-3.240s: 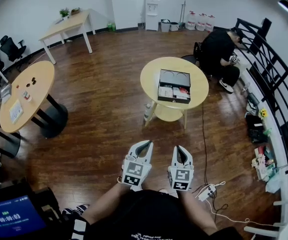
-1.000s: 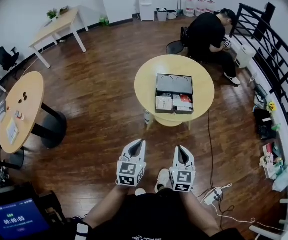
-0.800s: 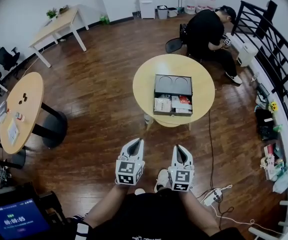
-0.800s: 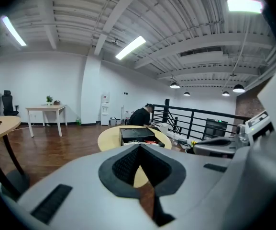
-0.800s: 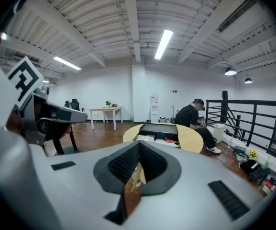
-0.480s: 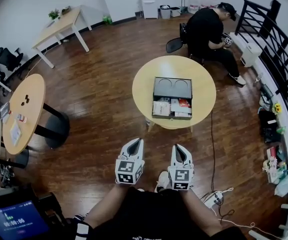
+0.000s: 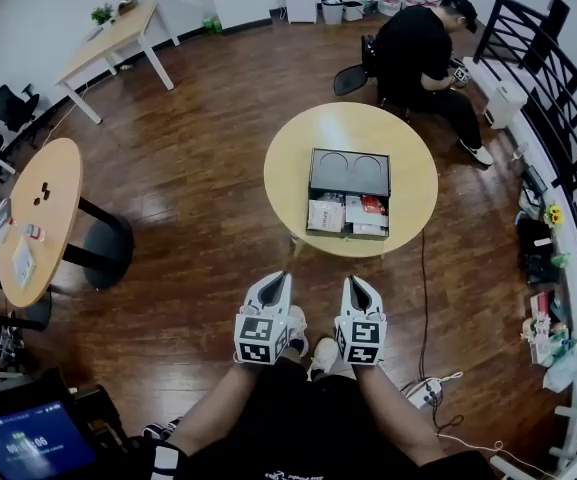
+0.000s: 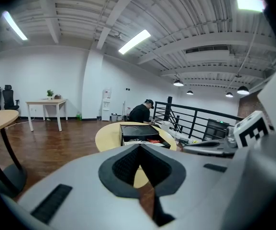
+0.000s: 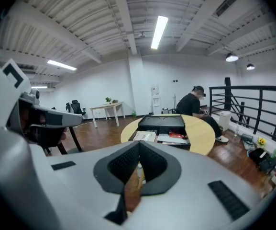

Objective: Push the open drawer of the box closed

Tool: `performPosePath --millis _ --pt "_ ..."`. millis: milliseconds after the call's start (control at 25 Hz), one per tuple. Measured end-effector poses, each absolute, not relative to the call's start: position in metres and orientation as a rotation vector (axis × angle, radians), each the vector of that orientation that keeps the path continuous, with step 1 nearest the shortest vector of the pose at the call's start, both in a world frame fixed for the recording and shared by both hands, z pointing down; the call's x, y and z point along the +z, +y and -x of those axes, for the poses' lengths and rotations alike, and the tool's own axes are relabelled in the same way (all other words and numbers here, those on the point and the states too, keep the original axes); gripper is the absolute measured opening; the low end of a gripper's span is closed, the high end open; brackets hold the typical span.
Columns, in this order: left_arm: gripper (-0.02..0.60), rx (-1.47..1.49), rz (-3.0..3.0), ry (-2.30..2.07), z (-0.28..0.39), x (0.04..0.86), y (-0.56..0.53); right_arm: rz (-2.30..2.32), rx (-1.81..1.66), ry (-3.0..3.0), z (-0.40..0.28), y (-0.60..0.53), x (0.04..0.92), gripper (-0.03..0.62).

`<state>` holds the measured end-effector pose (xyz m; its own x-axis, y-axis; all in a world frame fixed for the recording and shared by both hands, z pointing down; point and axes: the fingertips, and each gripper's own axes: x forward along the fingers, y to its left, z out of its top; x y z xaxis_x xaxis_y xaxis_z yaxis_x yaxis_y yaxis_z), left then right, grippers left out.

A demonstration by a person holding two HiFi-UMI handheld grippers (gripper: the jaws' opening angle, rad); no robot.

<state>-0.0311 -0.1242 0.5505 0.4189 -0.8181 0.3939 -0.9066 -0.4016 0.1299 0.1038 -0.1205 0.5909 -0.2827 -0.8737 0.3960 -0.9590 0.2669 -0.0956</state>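
A black box (image 7: 349, 171) lies on a round yellow table (image 7: 288, 168) ahead of me. Its drawer (image 7: 347, 215) stands pulled out toward me, with papers and a red item inside. Both grippers hang low in front of my body, well short of the table. My left gripper (image 7: 281, 281) and right gripper (image 7: 352, 284) are side by side, each shut on nothing. The left gripper view has the box (image 8: 137, 130) beyond the shut left gripper (image 8: 139, 150). From the right gripper (image 9: 138, 145) the open drawer (image 9: 162, 138) faces the camera.
A person (image 7: 423, 43) crouches behind the table near a black railing (image 7: 558, 98). A second round table (image 7: 38, 218) stands at left, a rectangular table (image 7: 118, 33) at far left. A power strip with cables (image 7: 423, 393) lies on the wood floor at my right.
I have walked closer: the table and box sit slightly larger and nearer. Both grippers stay shut and side by side, the left one now a little closer to the right.
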Motion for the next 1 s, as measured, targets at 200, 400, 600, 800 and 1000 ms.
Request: performPosePath --millis 200,400,600,800,1000 --pt "0.0 0.419 -2.378 -1.427 0.038 0.567 -0.149 -1.669 0.502 -2.201 -0.099 -0.149 0.619 0.005" --pt "0.0 0.418 -2.371 -1.388 0.049 0.58 -0.188 -1.671 0.532 -2.113 -0.092 -0.185 0.648 0.005" --pt "0.0 0.445 -2.34 -1.354 0.05 0.598 -0.202 -1.649 0.56 -2.059 -0.096 -0.199 0.673 0.005" --pt "0.0 0.485 -2.337 -1.334 0.051 0.613 -0.207 -1.643 0.591 -2.017 -0.102 -0.209 0.685 0.005" --pt "0.0 0.514 -2.333 -1.31 0.059 0.63 -0.228 -1.656 0.645 -1.987 -0.103 -0.227 0.701 0.005"
